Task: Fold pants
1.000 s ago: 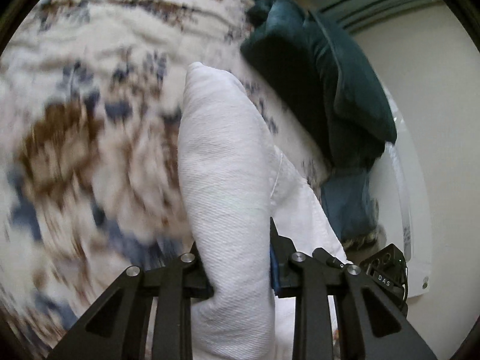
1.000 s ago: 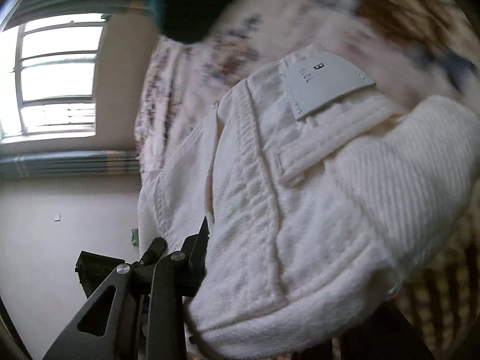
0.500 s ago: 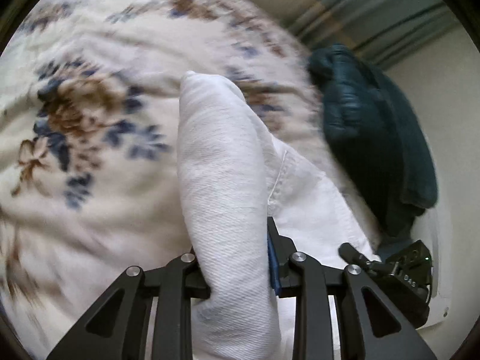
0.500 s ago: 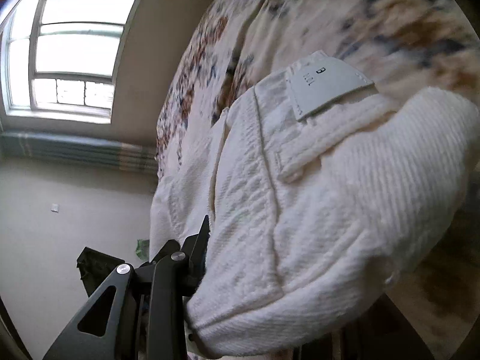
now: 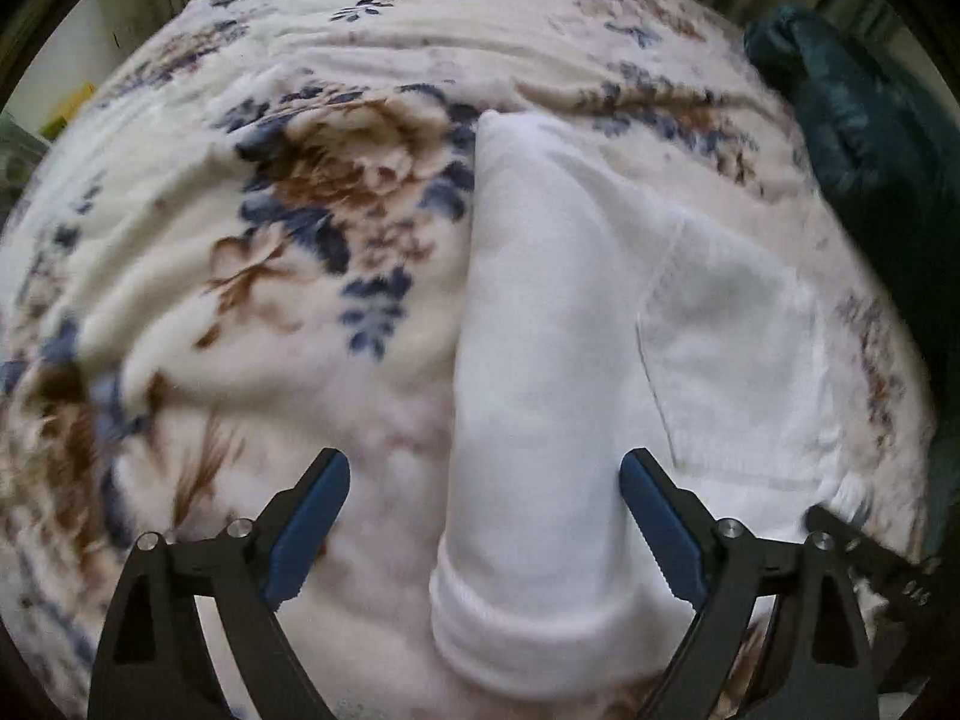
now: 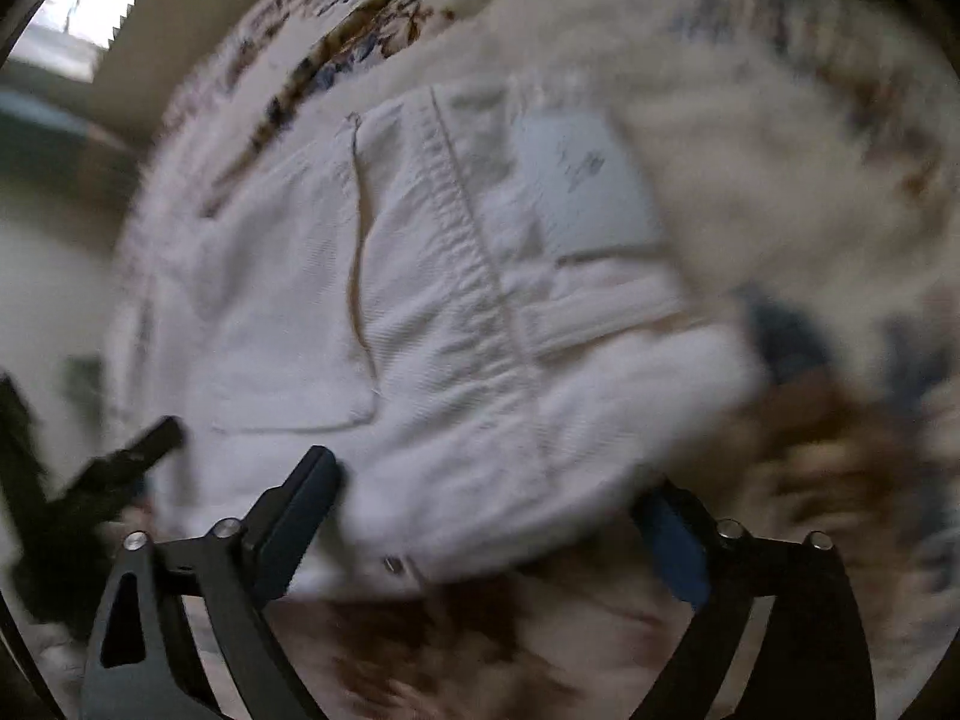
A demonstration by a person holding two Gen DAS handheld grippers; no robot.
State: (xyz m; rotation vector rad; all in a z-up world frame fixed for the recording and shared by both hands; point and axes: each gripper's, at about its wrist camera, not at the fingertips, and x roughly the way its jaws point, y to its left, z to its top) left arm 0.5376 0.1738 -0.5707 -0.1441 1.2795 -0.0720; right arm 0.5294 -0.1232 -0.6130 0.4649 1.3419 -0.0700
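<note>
Nearest in the left view: left gripper spread wide, blue pads clear of cloth on both sides, holding nothing. Between the fingers, the folded edge of the white pants, lying flat on the floral blanket — a thick roll running away from the camera, with a flatter pocket panel to its right. Bare blanket to the left of the roll and beyond its far end; on the right, only a narrow strip of blanket before a dark teal cushion at the far right edge. Tip of the other tool poking in at lower right, cut off by the frame.

Right view badly smeared by motion. Right gripper also wide open, gripping nothing; left finger touching or just beside the pants' near edge — blur prevents telling which. Right finger partly hidden under the bulging fold. Pants filling the middle: stitched seam, pocket, belt loop, and a pale label with print too blurred to read. A small metal rivet at the near hem. Brown and blue blanket pattern to the right, open. Far upper left, a bright window, mostly cut off. Both tools tilted down over the bed.
</note>
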